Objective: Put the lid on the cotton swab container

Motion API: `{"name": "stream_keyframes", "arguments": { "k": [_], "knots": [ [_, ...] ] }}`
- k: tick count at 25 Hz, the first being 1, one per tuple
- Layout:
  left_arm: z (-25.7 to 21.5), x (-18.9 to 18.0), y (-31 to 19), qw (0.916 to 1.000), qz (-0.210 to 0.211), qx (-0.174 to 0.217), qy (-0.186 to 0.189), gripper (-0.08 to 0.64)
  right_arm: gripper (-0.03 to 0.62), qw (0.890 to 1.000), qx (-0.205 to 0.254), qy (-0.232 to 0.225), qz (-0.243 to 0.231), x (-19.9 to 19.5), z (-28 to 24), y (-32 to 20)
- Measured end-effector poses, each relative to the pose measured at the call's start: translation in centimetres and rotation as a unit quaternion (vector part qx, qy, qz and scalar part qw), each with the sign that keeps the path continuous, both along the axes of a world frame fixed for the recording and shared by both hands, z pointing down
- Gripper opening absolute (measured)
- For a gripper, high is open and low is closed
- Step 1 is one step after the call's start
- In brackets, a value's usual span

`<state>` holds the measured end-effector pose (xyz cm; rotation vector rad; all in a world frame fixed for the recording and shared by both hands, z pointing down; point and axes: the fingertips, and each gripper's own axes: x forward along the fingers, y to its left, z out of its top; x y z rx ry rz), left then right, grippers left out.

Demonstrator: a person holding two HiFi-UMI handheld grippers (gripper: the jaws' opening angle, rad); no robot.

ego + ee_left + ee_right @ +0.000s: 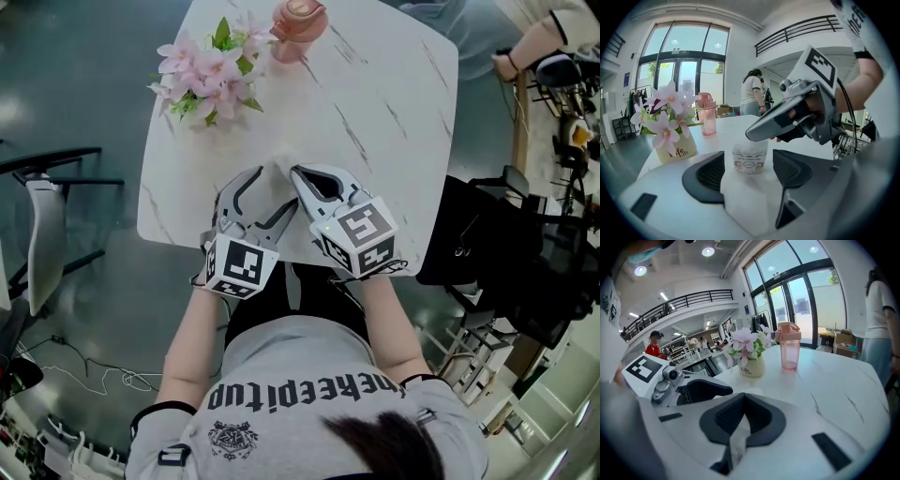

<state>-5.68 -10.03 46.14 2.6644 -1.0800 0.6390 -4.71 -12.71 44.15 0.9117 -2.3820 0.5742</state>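
One marble table (394, 112), glazed hall; cotton swab container (750, 159) between parted jaws of left gripper (749, 169), right gripper (743, 399) closed above it

Right gripper (743, 404) is pinching a thin clear lid (737, 446) edge-on, jaws closed on it. Left gripper (705, 391) is sitting just beside, on its left. Flower pot (751, 365) and pink bottle (789, 351) are standing farther back on the white marble table (839, 380).
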Motion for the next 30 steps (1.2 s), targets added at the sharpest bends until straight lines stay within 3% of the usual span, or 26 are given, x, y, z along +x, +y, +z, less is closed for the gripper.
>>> {"name": "stream_keyframes", "arguments": {
  "k": [5, 8, 13, 30],
  "knots": [
    [-0.6, -0.4, -0.1, 0.9998, -0.014, 0.011, 0.000, 0.301, 0.011, 0.999, 0.035, 0.004, 0.003, 0.0, -0.3, 0.3],
    [-1.1, -1.0, -0.4, 0.9990, -0.038, 0.023, -0.006, 0.170, 0.011, 0.999, 0.039, -0.007, 0.003, 0.1, -0.8, 0.4],
    [-2.0, -1.6, -0.6, 0.9968, -0.073, 0.031, 0.003, 0.040, 0.011, 0.999, 0.045, -0.025, -0.006, 0.1, -1.8, 0.8],
    [-8.6, -0.3, 2.3, 0.9888, -0.121, 0.064, 0.060, 0.015, 0.011, 0.992, 0.072, -0.084, -0.052, 0.9, -6.5, 4.5]
  ]
}}
